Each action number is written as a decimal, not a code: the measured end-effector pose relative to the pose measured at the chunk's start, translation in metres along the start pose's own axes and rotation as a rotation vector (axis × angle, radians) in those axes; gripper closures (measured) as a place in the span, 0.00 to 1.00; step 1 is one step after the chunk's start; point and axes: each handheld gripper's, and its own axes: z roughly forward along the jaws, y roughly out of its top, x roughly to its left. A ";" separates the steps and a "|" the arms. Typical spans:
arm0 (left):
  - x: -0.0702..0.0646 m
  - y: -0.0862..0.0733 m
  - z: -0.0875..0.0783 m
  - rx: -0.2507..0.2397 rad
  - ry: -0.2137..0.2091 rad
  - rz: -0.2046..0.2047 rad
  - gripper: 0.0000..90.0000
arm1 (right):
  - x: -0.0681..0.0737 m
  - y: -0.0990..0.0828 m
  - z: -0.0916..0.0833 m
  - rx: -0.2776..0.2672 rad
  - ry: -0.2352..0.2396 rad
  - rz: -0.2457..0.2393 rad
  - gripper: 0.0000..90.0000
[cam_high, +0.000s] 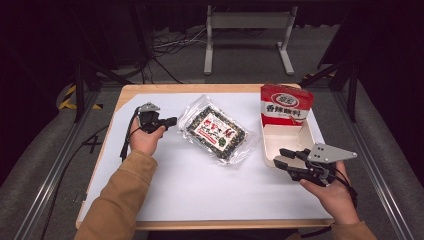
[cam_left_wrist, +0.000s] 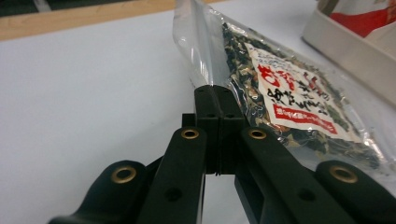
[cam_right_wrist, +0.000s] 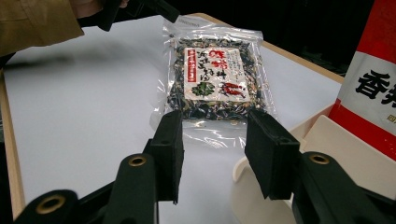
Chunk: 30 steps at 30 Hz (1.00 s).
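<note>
A clear bag of dark mixed snack with a red-and-white label lies mid-table, also in the left gripper view and the right gripper view. My left gripper is shut at the bag's left edge. Up close, its jaws meet on the clear film border, which rises a little there. My right gripper is open with nothing between its fingers. It hovers over the near end of a white tray. A red pouch stands in the tray's far end.
A white sheet covers the wooden table, whose rim shows at the back. The tray wall and red pouch stand close on the right of my right gripper. A grey stand and cables lie on the floor beyond.
</note>
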 end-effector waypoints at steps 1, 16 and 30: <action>-0.002 0.001 -0.002 -0.002 0.000 0.014 1.00 | 0.000 0.000 0.000 0.000 0.001 0.000 0.63; -0.045 0.029 -0.040 -0.124 -0.079 0.150 1.00 | 0.001 0.004 0.007 0.001 0.015 -0.012 0.64; -0.096 0.047 -0.079 -0.244 -0.166 0.281 1.00 | 0.002 0.008 0.010 -0.005 0.026 -0.024 0.64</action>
